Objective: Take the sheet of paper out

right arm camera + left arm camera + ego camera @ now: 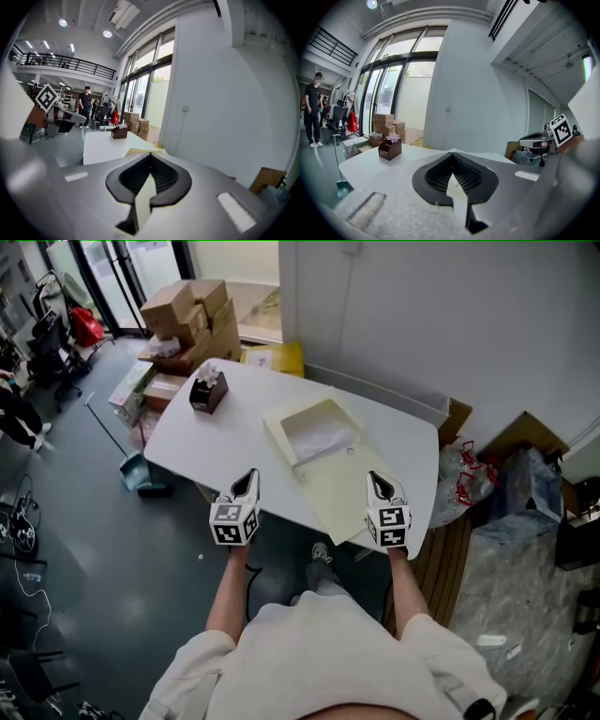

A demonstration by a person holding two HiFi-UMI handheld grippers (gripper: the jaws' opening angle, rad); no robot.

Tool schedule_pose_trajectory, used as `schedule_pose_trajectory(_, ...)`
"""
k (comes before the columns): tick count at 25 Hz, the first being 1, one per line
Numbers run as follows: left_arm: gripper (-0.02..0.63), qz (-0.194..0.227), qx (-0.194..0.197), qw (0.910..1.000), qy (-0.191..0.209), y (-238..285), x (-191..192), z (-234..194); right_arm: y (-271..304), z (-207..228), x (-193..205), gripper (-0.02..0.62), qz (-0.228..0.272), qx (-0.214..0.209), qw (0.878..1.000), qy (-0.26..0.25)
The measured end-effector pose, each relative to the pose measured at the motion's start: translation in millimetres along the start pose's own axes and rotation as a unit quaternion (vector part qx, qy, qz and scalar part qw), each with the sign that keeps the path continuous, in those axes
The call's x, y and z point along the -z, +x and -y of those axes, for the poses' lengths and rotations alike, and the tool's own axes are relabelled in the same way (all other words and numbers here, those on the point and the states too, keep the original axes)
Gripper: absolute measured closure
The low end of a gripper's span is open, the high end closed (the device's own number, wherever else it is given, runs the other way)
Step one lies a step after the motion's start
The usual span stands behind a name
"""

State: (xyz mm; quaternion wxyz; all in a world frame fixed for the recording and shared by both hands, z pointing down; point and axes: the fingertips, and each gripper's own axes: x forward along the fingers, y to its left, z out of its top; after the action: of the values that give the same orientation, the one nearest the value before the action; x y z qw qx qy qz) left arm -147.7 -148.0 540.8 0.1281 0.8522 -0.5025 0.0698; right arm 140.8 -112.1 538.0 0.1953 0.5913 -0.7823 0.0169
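Your left gripper (pixel 251 474) and right gripper (pixel 374 477) have their fingers shut tight on nothing. A brown tissue box (pixel 208 390) sits far left on the desk (pixel 216 442). The sheet of paper (pixel 317 437) lies in the open yellow folder (pixel 342 488), which runs from far left to near right.

This looks like a big work hall, part office and part storeroom. The room is very tall, with round lights (pixel 108 33) high up and an upstairs walkway with a black railing (pixel 61 65). Tall glass doors (pixel 386 93) let the daylight in. Brown cardboard boxes (pixel 192 315) are piled near them. An office chair (pixel 338 119) stands on the grey floor (pixel 112 559). A dustpan (pixel 134 472) lies by a white surface (pixel 206 442). A person (pixel 313 115) stands far off.
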Motion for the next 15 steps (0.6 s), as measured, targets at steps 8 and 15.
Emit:
schedule_pose_trajectory(8,0.603,0.011,-0.021,0.9997,0.01,58.6,-38.4,-23.1,69.4,36.4,-29.3,0.594,0.019,-0.011,1.0,-0.007)
schedule_pose_trajectory(15,0.603,0.017,-0.037,0.9991,0.012,108.1,-66.5,-35.7,122.0,69.9,-60.1,0.594,0.039,-0.022,0.999,-0.012)
